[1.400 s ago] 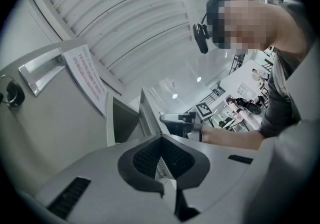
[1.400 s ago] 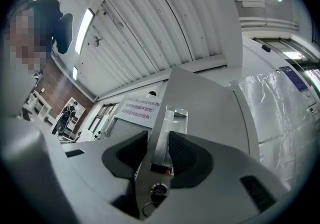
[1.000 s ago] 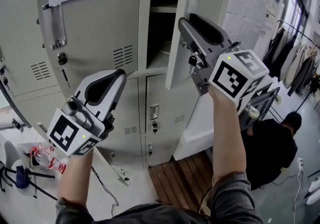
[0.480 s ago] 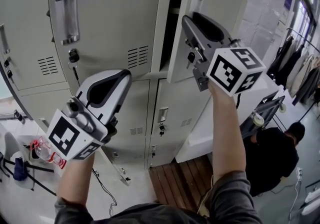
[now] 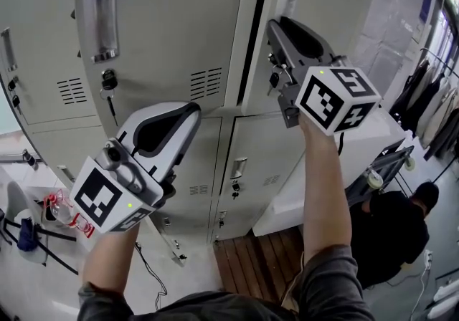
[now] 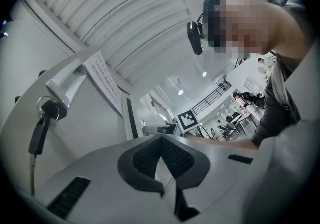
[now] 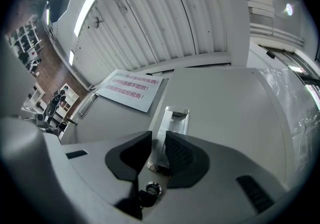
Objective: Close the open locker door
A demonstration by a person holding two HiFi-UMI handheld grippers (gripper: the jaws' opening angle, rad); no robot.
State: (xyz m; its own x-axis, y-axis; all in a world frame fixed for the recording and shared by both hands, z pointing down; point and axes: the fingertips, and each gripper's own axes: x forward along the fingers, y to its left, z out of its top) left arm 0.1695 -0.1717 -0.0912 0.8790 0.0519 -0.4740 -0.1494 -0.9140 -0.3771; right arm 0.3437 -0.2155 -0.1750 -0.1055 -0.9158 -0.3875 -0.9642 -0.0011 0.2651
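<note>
door: locker door (image 5: 326,4) is standing ajar at 1 o'clock, not yet shut.
right gripper (image 7: 158,150): jaws have just been closing and are clamping the door handle (image 7: 172,118).
left gripper (image 6: 161,155): is idling clenched, empty.
remaining: swinging it closed.
</note>
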